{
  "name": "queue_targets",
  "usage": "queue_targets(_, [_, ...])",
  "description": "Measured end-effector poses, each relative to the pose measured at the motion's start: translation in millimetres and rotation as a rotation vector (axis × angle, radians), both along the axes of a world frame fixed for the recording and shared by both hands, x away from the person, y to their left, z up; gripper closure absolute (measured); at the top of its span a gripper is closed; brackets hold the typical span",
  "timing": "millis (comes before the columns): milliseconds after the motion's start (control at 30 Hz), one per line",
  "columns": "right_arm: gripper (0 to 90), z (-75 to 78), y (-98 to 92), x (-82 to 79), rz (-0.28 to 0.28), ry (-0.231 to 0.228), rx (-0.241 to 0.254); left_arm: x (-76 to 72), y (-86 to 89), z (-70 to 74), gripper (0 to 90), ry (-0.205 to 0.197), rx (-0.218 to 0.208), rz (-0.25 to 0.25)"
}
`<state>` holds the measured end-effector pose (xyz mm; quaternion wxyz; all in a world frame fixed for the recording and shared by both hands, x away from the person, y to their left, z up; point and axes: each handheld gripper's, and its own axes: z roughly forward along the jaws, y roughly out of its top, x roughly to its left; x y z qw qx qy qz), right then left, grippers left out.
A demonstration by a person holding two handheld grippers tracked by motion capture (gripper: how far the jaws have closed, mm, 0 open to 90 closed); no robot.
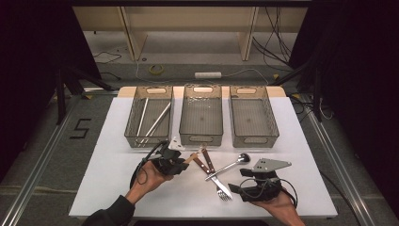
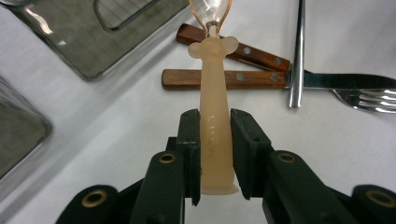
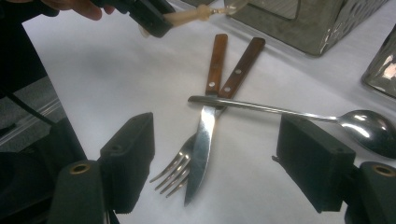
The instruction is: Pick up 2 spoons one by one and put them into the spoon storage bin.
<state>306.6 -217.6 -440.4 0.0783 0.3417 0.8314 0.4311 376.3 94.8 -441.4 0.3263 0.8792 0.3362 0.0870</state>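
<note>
Cream silicone, that's the handle of the little spoon [image 2: 214, 116] pinched between the jaws of my left gripper [image 2: 214, 154], and my left gripper view gives the close look: pads pressed on both sides of the handle, faint raised lettering down its length, a clear bowl at the far tip, all held above the white bench [image 2: 116, 126]. From the high view the same left gripper [image 1: 181, 162] is a dark lump in my hand, just in front of the left basket [image 1: 149, 117], and the spoon is a pale sliver poking toward the middle. That overhead view hands me the layout instead: three mesh baskets in a row, long metal pieces lying in the left basket, the middle basket [image 1: 201, 115] and the right basket [image 1: 253, 117] beside it. My right gripper [image 1: 254, 186] rests at the near right with its jaws spread wide, nothing between them. The right gripper view lays out the pile ahead: a wooden-handled knife [image 3: 205, 126] crossing a wooden-handled fork [image 3: 184, 161], a steel spoon [image 3: 289, 114] lying over both, and up at the top edge my left gripper with the cream handle sticking out.
</note>
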Motion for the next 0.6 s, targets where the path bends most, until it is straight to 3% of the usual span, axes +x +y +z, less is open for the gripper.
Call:
queue_targets(167, [28.9,0.0,-0.3,0.0,-0.003,0.002,0.001,-0.9,0.7,7.7,73.7,-0.024,-0.021,-0.006])
queue_targets(600, [28.9,-0.8,-1.5,1.1,-0.011,0.003,0.002,10.3,8.8,20.5,73.7,-0.054,-0.077,0.039])
